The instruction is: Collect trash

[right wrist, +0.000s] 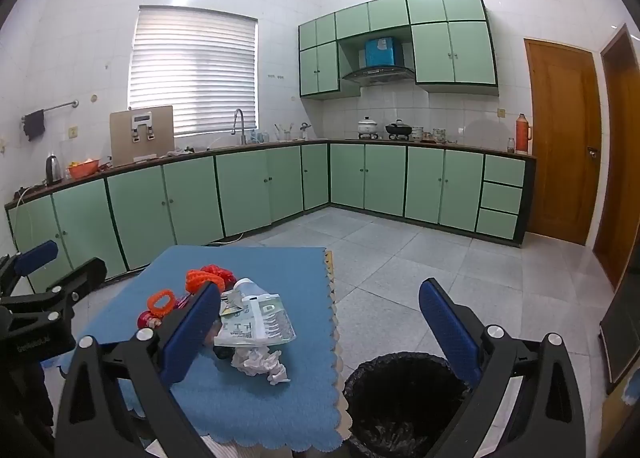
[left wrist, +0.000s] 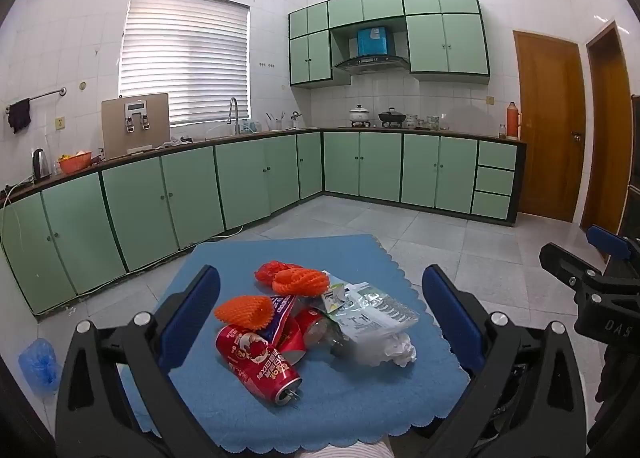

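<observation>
A small bench (left wrist: 224, 418) under a scalloped blue cloth sits low in the middle of both views, and the trash is heaped on it. In the left wrist view a crushed red can (left wrist: 256, 358) lies nearest, its open mouth toward the lower edge, with a second red can (left wrist: 308, 324) touching it behind. Orange foam fruit nets (left wrist: 298, 280) sit at the far side of the heap and another orange net (left wrist: 244, 310) rests on the cans. To the right of them lie flattened silvery wrappers (left wrist: 376, 314) and a crumpled white tissue (left wrist: 402, 348).

The left hand-held gripper (left wrist: 320, 298) has its blue-padded jaws spread wide either side of the heap, touching nothing. The right hand-held gripper (right wrist: 320, 310) is spread just as wide and carries nothing.

In the lower right of the right wrist view, just beside the bench on the floor, stands a bin lined with a black bag (right wrist: 400, 398); its inside is dark, with only a few pale scraps dimly visible at the bottom.
</observation>
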`<state>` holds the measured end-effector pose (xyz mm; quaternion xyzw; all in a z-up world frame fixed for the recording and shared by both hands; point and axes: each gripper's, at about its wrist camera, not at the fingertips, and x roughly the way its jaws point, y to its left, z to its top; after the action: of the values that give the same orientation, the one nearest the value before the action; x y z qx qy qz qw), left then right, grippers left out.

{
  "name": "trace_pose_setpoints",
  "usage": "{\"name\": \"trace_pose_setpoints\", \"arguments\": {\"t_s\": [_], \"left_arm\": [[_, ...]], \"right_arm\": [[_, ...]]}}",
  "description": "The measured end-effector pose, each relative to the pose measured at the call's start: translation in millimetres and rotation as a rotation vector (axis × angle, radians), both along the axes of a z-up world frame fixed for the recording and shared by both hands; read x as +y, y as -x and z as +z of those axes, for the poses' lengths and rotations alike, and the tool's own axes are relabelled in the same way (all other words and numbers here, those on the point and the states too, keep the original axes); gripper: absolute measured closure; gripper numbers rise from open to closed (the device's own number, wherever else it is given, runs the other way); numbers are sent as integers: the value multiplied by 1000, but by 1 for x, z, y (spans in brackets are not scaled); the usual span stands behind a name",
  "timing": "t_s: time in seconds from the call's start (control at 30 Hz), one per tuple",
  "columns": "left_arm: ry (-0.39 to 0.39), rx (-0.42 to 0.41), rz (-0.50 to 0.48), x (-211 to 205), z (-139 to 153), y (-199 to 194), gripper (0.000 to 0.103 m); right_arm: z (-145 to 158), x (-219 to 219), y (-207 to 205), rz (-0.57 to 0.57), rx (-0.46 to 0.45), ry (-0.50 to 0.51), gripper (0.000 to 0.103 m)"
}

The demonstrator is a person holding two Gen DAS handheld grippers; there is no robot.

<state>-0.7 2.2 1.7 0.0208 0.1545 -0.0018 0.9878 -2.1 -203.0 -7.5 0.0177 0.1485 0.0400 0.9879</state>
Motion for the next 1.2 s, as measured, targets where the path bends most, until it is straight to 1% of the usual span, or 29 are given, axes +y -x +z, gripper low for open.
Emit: {"name": "trace_pose_setpoints", "arguments": {"t_s": [0.03,0.27,0.37,0.4,0.43,1.2], "left_arm": [[0,-1,0,0,0,0,5],[-1,1,1,0,0,-1,5],[-3,1,0,-1,-1,-1,5],[-4,3,0,0,-1,-2,5],[-4,4,0,0,0,-2,5],[-7,1,3,0,-2,-3,5]], "right_arm": [[6,-4,1,1,0,-1,6],[7,-5,1,0,1,-3,6],[7,-5,0,0,1,-5,6],[-1,-2,-2,0,2,-5,6],[-2,-2,-2,0,1,-5,6],[0,-2,-3,1,1,-10,6]]}}
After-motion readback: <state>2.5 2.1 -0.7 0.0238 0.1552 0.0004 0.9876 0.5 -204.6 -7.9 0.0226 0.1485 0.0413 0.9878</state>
